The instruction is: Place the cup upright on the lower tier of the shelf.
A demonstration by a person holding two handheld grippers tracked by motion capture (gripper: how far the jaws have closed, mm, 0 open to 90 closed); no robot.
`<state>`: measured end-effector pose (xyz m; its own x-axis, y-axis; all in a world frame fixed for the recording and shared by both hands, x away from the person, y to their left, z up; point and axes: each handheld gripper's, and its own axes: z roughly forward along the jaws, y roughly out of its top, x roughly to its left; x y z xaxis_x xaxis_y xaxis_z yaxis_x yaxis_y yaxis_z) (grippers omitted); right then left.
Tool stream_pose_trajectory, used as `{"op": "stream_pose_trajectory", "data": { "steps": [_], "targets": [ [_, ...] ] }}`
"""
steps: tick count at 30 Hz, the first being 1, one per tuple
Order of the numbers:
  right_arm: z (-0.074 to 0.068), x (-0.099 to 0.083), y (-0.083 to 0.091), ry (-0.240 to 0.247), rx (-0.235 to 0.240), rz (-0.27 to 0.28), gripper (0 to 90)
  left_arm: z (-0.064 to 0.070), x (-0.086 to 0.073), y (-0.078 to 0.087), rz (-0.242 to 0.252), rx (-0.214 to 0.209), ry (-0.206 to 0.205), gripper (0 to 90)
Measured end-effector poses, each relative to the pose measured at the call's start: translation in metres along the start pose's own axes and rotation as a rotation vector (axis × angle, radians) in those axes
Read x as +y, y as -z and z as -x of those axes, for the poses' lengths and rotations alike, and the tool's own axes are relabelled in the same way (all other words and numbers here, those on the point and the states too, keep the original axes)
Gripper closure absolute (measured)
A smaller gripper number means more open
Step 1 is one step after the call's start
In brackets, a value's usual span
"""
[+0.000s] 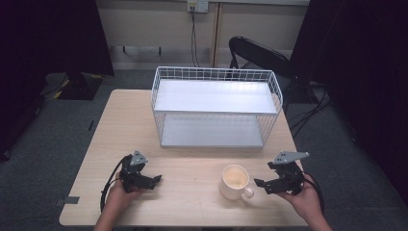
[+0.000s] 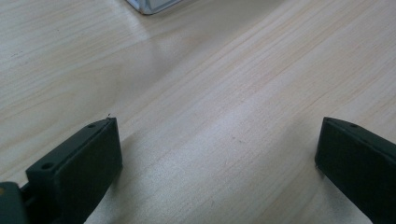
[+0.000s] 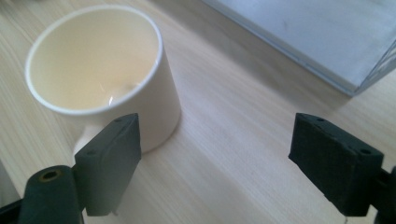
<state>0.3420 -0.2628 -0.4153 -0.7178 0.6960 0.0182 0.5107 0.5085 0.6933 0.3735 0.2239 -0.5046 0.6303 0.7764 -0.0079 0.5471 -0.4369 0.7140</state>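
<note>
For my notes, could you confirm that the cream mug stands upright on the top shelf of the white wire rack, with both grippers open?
Not quite: the cream mug stands upright on the table, in front of the white wire rack, as the high view shows. Both grippers are open.

Mug (image 1: 235, 182) on table (image 1: 192, 202) btwn grippers (nearer right one), wire rack (image 1: 216, 106) behind.

Pale wood-grain table (image 1: 144, 130), rectangular with rounded corners, standing on grey carpet. Toward 12 o'clock on the top, a white wire rack (image 1: 216, 106) with two flat shelves, set squarely and reaching near the far edge. Toward 5 o'clock, a cream mug (image 1: 235, 182), upright and open-mouthed, handle turned to the near right, well apart from the rack. In the right gripper view, same mug (image 3: 107, 84) resting on bare wood, rack's lower shelf (image 3: 317, 37) beyond it.
</note>
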Motion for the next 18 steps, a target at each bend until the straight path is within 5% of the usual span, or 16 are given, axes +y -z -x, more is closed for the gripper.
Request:
{"op": "stream_pose_trajectory", "data": {
  "steps": [18],
  "targets": [
    [-0.022, 0.038, -0.016, 0.041, 0.049, 0.0, 16.9, 0.001, 0.0, 0.0, 0.0, 0.0, 0.007, 0.1]
  ]
}}
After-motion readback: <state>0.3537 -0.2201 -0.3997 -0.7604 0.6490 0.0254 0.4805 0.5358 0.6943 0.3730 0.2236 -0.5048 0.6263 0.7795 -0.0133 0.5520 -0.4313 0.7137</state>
